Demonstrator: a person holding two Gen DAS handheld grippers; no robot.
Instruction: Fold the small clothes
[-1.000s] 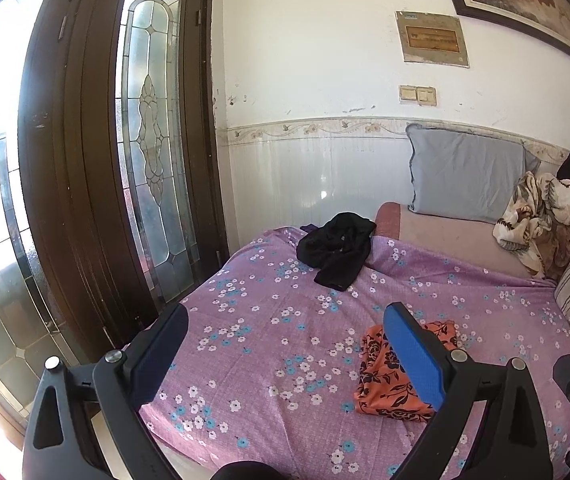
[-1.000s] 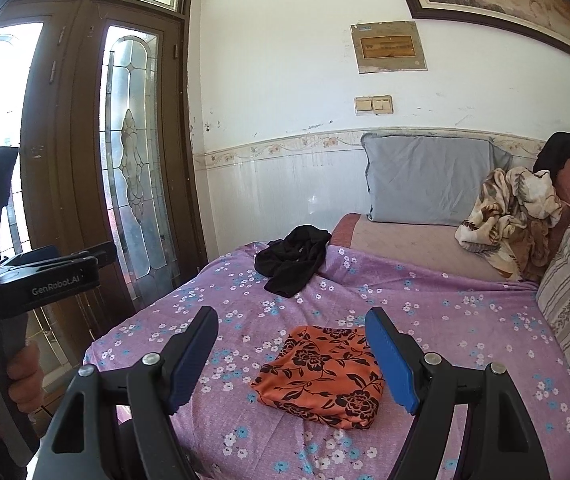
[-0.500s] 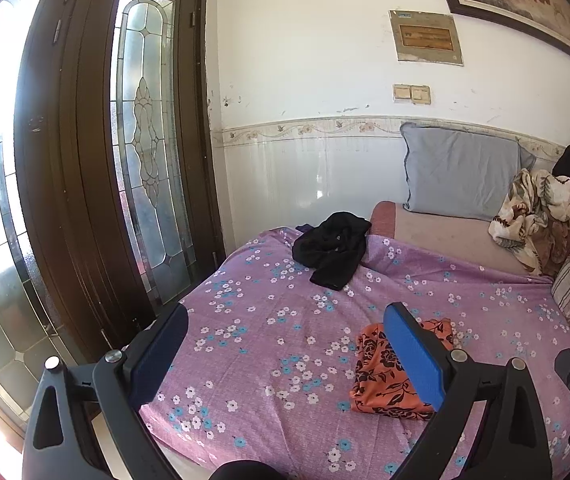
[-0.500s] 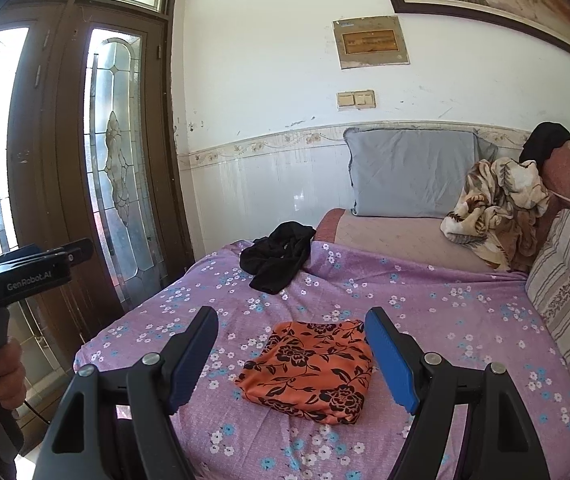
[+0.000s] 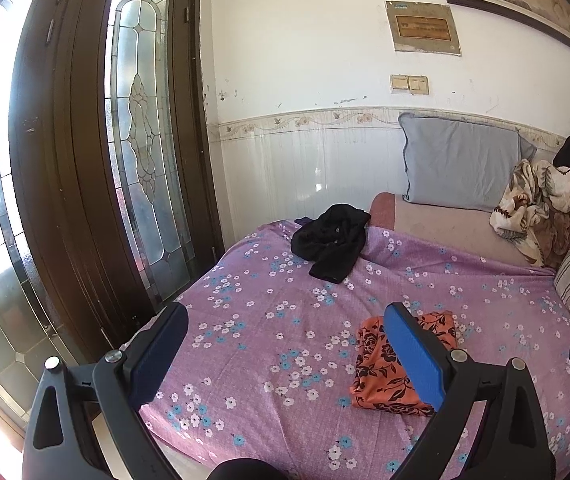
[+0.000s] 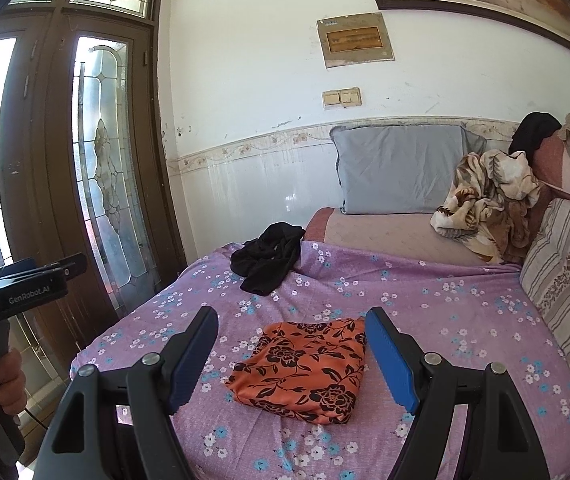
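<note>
1. Two tools hang above the near edge of the bed [image 6: 425, 292], both spread wide with nothing between their blue pads.
2. The right tool [image 6: 291, 354] frames the orange flowered garment [image 6: 305, 368], which lies folded flat on the purple flowered sheet (no contact with the pads).
3. The left tool [image 5: 285, 354] points over bare sheet, the orange garment [image 5: 377, 364] partly behind its right finger.
4. A crumpled black garment [image 6: 267, 262] lies well apart, at the sheet's far edge, near the grey pillow [image 6: 401, 168].
5. A hand [image 6: 5, 380] grips the left tool's handle.
</note>
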